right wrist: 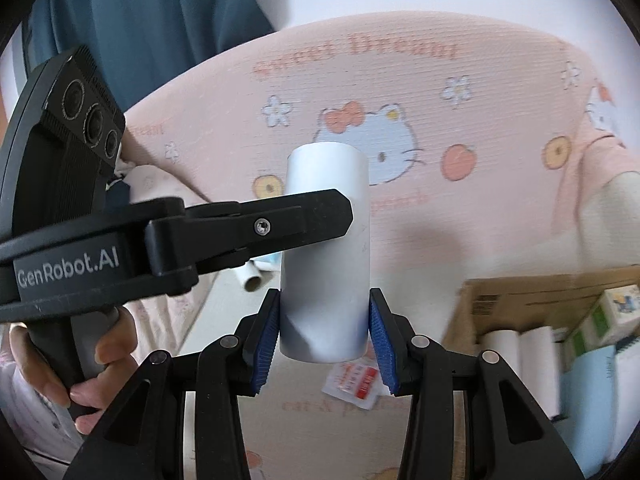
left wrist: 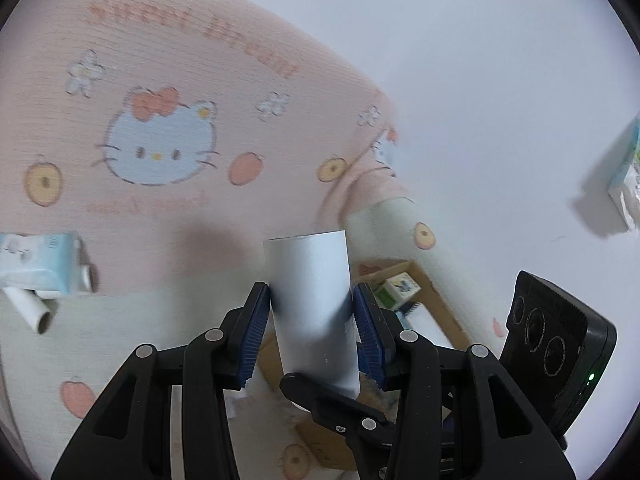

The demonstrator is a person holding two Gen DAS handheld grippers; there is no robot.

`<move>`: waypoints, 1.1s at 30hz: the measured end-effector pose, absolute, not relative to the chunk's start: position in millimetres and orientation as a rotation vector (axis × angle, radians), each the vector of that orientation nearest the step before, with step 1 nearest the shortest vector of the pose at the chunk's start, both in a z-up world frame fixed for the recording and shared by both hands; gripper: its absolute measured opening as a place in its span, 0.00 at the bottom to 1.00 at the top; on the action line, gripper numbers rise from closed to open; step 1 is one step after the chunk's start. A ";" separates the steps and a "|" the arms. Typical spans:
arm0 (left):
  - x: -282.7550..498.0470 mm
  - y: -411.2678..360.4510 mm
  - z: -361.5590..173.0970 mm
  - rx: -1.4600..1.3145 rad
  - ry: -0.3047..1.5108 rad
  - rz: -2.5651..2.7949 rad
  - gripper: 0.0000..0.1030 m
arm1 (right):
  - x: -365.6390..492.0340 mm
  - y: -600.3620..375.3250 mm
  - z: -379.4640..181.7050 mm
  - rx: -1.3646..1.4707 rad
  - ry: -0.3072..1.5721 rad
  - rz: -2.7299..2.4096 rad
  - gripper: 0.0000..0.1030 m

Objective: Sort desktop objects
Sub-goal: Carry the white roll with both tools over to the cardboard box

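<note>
Left tongs (left wrist: 312, 334), left wrist view: about half open, blue ribbed pads (left wrist: 256, 336) pressed on either side of a silver cylinder (left wrist: 310, 292), which is held upright and clear of the surface below. A black finger of the right tongs crosses its lower end. Below and behind lies a pink cartoon-cat blanket (left wrist: 160, 132); a cardboard box (left wrist: 436, 300) with small cartons sits just right of the cylinder; a tissue pack (left wrist: 40, 264) and a paper tube (left wrist: 30, 308) lie at left. No counter identifiable; the surface looks like bedding.

Right tongs (right wrist: 325, 332), right wrist view: also about half open, pads bracketing the same cylinder near its bottom rim, apparently in contact on both sides. The left tongs come in from the left, one finger laid across the cylinder's upper half; a hand (right wrist: 100, 364) grips their handle. The box, at right, holds white rolls (right wrist: 520, 356).

Handling judgement: smooth matte metal or plastic wall, rigid, probably hollow and light, likely slippery. Grip across the mid-body, pads square to the wall; the low hold could let it tip.
</note>
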State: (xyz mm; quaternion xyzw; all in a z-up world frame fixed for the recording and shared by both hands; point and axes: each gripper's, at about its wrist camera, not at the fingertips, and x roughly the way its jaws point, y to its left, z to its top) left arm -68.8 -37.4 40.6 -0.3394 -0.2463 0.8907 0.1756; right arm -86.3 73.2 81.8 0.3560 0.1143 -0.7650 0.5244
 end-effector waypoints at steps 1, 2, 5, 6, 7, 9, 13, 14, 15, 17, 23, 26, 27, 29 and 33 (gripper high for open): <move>-72.2 -34.9 39.3 -0.967 -0.708 2.511 0.46 | -88.2 76.8 81.3 0.849 0.278 -1.839 0.39; -74.6 -31.8 38.2 -0.971 -0.720 2.497 0.46 | -90.9 80.1 81.4 0.848 0.275 -1.846 0.39; -91.3 -22.1 35.2 -0.999 -0.743 2.439 0.45 | -102.3 85.6 81.0 0.872 0.268 -1.877 0.39; -98.9 -18.0 35.1 -1.009 -0.749 2.419 0.45 | -109.2 88.6 81.8 0.872 0.265 -1.887 0.39; -104.1 -15.7 34.6 -1.015 -0.756 2.406 0.45 | -114.1 92.8 83.2 0.869 0.262 -1.898 0.39; -117.1 -8.2 34.6 -1.018 -0.764 2.377 0.45 | -122.9 95.9 84.6 0.868 0.257 -1.919 0.39; -131.1 11.7 34.0 -1.030 -0.719 2.354 0.45 | -143.3 107.2 87.7 0.887 0.249 -1.952 0.39; -134.1 16.8 34.1 -1.031 -0.710 2.347 0.45 | -147.8 112.3 88.3 0.883 0.249 -1.961 0.39; -139.8 25.0 33.4 -1.047 -0.699 2.328 0.45 | -150.6 116.7 88.0 0.888 0.252 -1.968 0.39; -149.4 38.6 32.0 -1.080 -0.685 2.292 0.45 | -161.3 124.5 87.3 0.915 0.262 -1.986 0.39; -163.4 76.4 39.0 -1.076 -0.575 2.251 0.45 | -184.9 144.6 93.2 0.948 0.276 -2.047 0.39; -169.5 88.4 39.4 -1.097 -0.564 2.225 0.45 | -192.9 151.6 93.7 0.966 0.291 -2.072 0.39; -172.5 90.6 38.0 -1.108 -0.571 2.211 0.45 | -194.2 152.8 93.2 0.970 0.310 -2.081 0.39; -176.8 95.7 33.4 -1.136 -0.581 2.183 0.45 | -197.8 155.8 90.0 0.985 0.345 -2.089 0.39; -179.9 102.8 14.8 -1.225 -0.614 2.131 0.45 | -201.9 163.3 74.4 1.066 0.343 -2.050 0.39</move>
